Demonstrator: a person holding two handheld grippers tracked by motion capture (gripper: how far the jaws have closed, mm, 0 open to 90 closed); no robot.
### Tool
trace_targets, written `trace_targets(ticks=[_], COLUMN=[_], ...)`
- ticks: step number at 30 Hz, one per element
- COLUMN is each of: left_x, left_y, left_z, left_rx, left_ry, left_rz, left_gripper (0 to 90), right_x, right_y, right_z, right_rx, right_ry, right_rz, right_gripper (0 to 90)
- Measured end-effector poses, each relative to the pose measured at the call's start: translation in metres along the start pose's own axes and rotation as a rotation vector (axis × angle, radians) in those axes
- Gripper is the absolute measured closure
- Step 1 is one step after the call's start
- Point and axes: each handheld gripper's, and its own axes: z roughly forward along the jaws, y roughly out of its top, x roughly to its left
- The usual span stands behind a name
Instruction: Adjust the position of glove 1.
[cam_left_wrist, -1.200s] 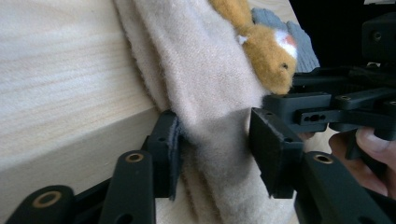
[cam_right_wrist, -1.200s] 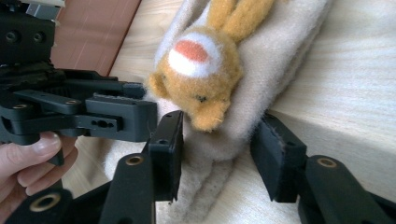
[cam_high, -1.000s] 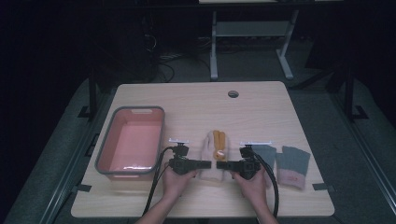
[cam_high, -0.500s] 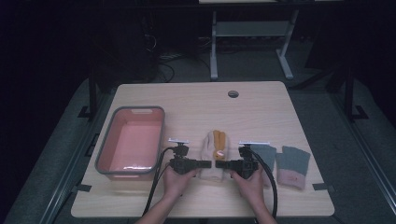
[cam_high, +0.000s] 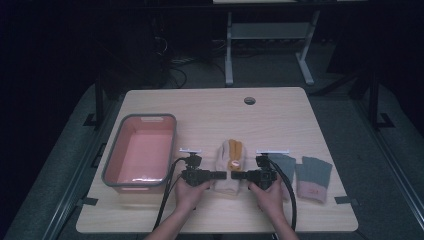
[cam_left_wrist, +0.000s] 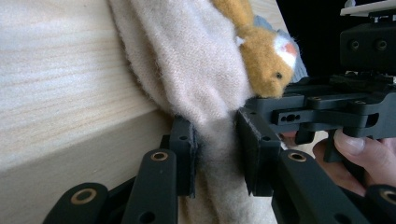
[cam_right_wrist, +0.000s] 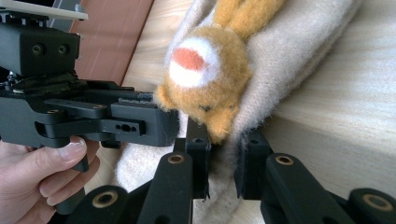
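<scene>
The sock (cam_high: 230, 167) lies on the table (cam_high: 210, 110) between the left gripper (cam_high: 220, 175) and right gripper (cam_high: 238, 175), with the tub (cam_high: 112, 165) to its left and two folded cloths (cam_high: 312, 175) to its right.

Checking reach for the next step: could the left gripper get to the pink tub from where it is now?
Probably yes, but not yet freely: the left gripper is clamped on the cream sock, as is the right gripper. The pink tub sits close on its left, with bare table between.
</scene>
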Motion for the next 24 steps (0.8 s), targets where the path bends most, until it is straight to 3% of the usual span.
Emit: trace_targets(ticks=[16,24], left_x=[-0.011,-0.020], left_y=[0.002,0.007], left_z=[-0.004,-0.015], left_rx=[-0.027,-0.042], left_ry=[-0.057,-0.080], left_rz=[0.003,0.021], left_gripper=[71.2,71.2], right_x=[0.003,0.012], right_y=[0.001,0.004], right_z=[-0.014,-0.022], right_rx=[-0.032,-0.049], right_ry=[0.050,0.076], right_rz=[0.010,-0.002], right_gripper=[80.6,80.8])
